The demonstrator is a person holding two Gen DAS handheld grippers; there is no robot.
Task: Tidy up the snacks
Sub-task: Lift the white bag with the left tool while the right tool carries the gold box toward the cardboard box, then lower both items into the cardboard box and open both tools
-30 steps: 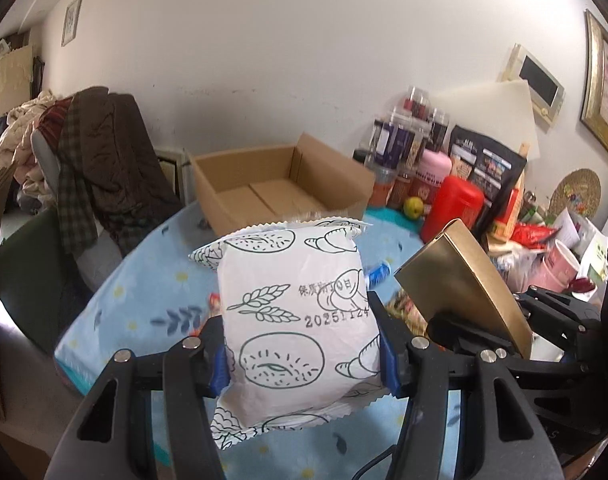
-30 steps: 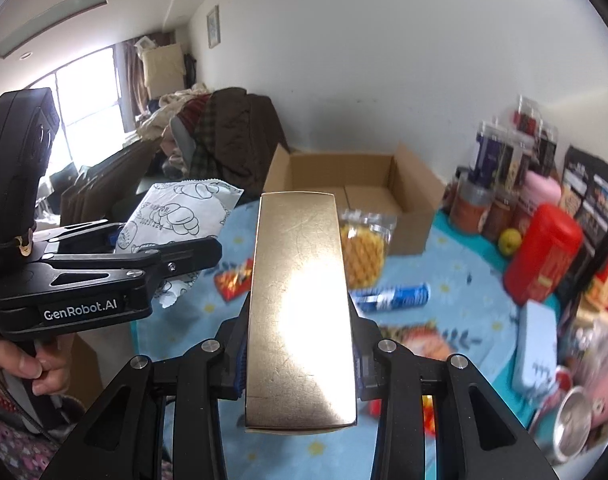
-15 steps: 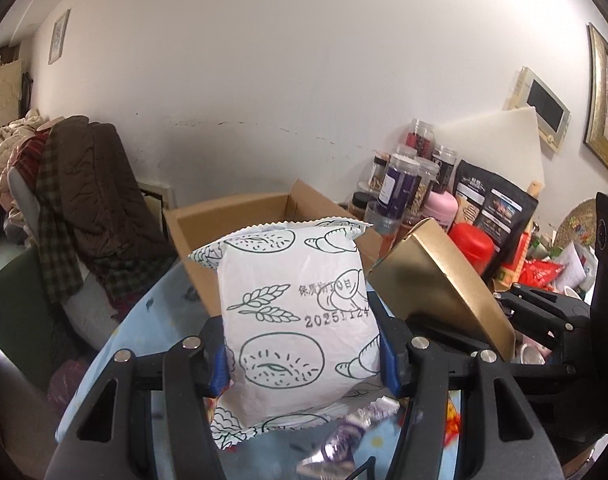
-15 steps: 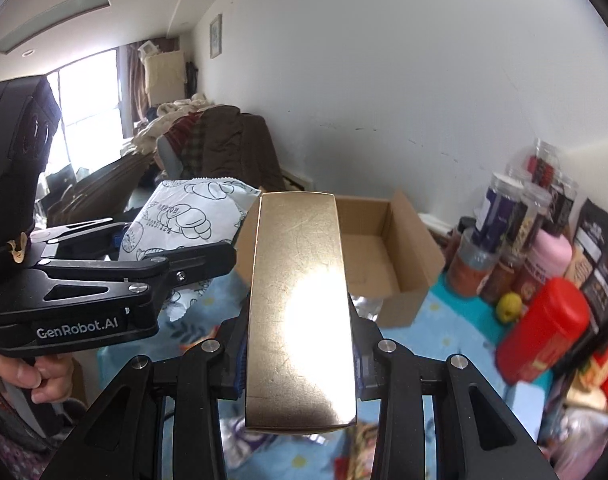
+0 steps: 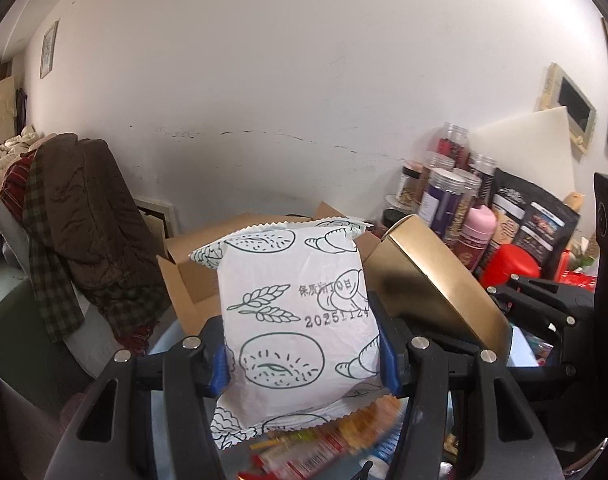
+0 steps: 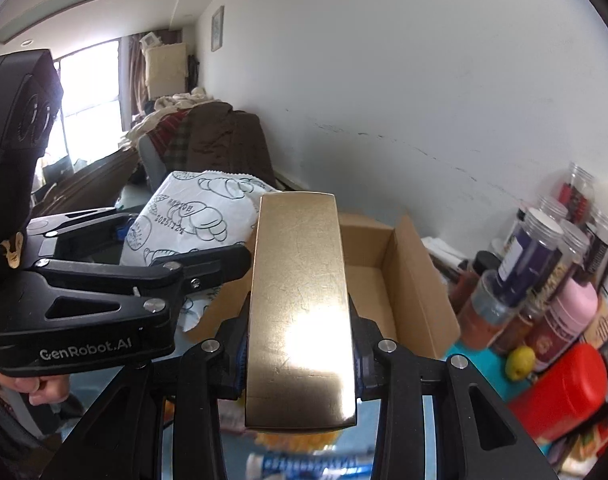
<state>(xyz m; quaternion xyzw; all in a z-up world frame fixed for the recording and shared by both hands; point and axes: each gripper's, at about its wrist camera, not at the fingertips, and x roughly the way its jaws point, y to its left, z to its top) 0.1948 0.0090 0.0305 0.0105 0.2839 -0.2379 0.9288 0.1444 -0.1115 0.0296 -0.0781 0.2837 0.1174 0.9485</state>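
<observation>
Ahead of you the open cardboard box (image 6: 388, 280) sits on the blue table (image 6: 470, 356), just in front of both grippers. Your left gripper (image 5: 304, 354) is clamped, about half spread, on the sides of a white bread packet (image 5: 300, 320) held upright. Just beside it, your right gripper (image 6: 300, 354) is squeezed tight on the narrow gold box (image 6: 300, 304), which points toward the cardboard box.

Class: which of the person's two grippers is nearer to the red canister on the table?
Right. The right gripper, clamping the gold box, has the red canister just to its right; the left gripper, holding the white snack bag, is farther away.
</observation>
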